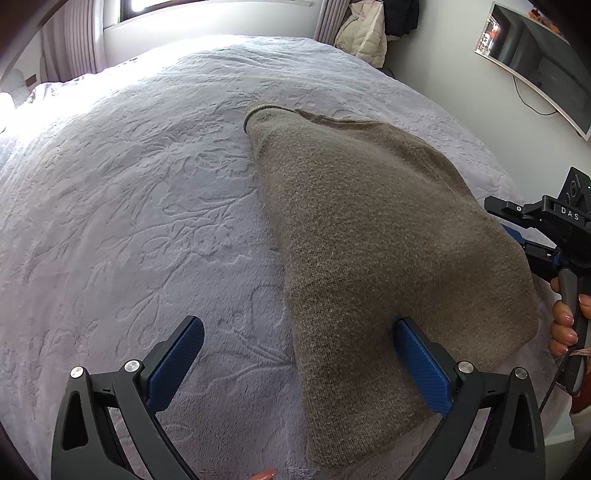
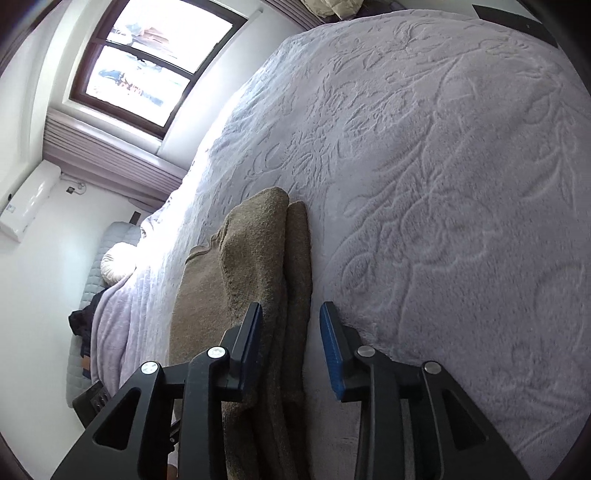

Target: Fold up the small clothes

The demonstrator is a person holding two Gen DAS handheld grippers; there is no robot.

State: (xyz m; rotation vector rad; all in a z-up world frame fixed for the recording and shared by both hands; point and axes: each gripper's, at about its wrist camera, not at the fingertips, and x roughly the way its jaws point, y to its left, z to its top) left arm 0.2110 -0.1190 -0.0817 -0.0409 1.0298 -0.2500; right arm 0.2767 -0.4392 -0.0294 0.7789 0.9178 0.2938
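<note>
Both grippers' jaws wide apart around the brown knit garment (image 1: 369, 229).

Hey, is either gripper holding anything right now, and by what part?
Neither is clamped. The left gripper is open over the sweater's near end; the right gripper is open around its folded edge.

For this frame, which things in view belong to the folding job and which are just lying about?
Part of the job:
- brown knitted garment, folded over on the lilac embossed bedspread
- left gripper, open, one finger under the knit
- right gripper, open astride the folded edge

Just lying about:
- cream padded jacket
- wall-mounted dark screen
- white air conditioner
- window
</note>
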